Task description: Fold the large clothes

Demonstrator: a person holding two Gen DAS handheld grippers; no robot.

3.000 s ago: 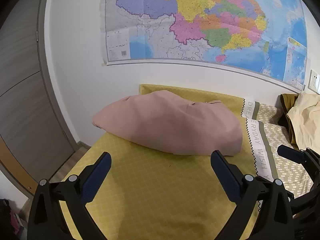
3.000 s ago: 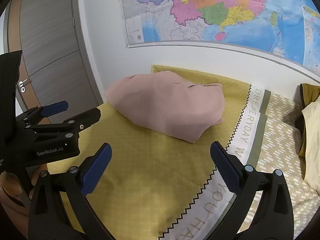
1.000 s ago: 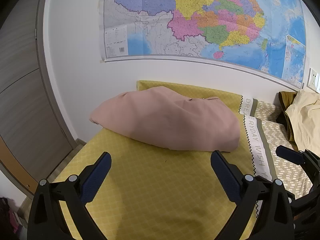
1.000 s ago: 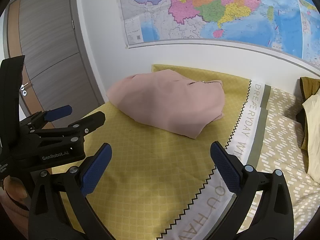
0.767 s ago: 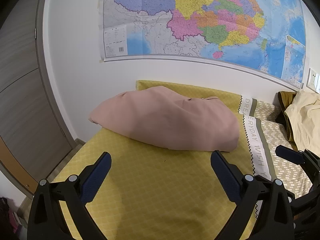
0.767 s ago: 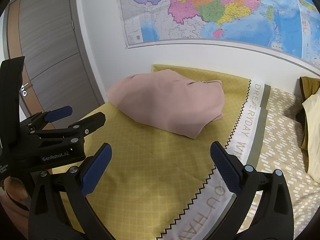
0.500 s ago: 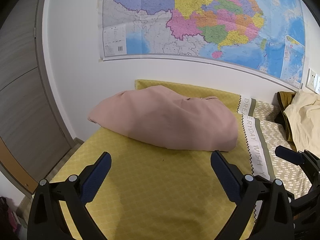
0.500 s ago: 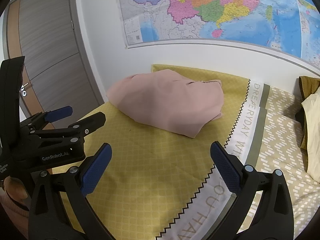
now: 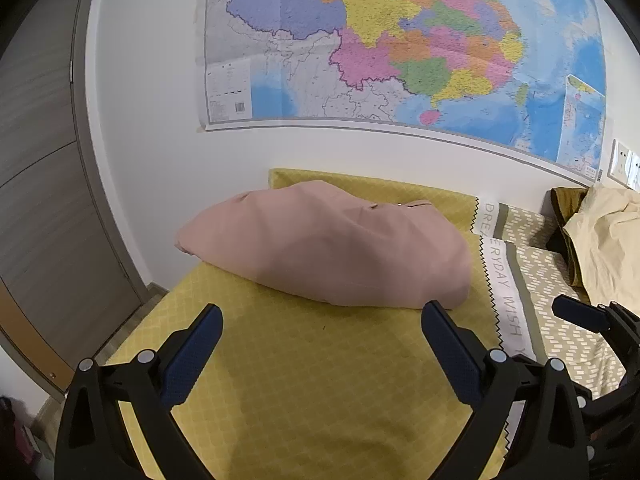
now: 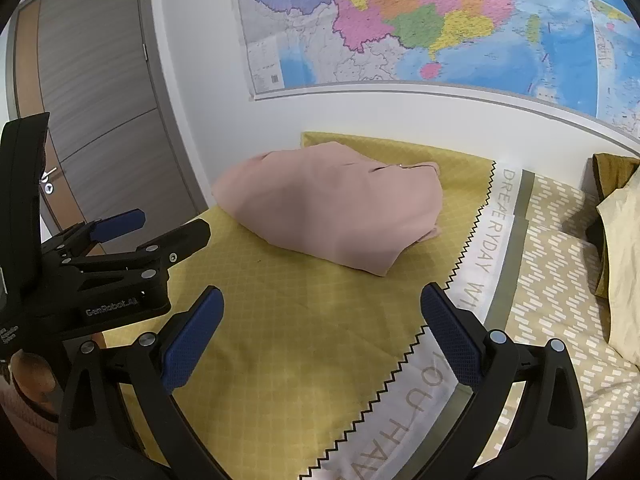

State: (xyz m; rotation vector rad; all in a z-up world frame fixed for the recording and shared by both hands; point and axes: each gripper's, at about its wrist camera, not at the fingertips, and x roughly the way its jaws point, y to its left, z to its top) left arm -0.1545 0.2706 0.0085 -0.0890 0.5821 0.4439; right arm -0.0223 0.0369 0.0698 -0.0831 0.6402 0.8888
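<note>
A folded pink garment [image 9: 328, 246] lies on the yellow bedspread [image 9: 320, 380] at the far end of the bed; it also shows in the right wrist view [image 10: 332, 212]. My left gripper [image 9: 322, 322] is open and empty, held above the bedspread short of the garment. It also shows at the left of the right wrist view [image 10: 160, 226]. My right gripper [image 10: 320, 308] is open and empty, above the bedspread [image 10: 280, 340] in front of the garment. One of its fingertips [image 9: 576, 314] shows at the right of the left wrist view.
A large map [image 9: 400, 48] hangs on the white wall behind the bed. A grey door [image 10: 92, 92] stands at the left. A cream cloth [image 9: 604, 240] and a patterned sheet [image 10: 560, 260] lie at the right. A white lettered band [image 10: 476, 276] crosses the bed.
Both grippers stay open and empty. The views have shifted only slightly; the garment has not moved.
</note>
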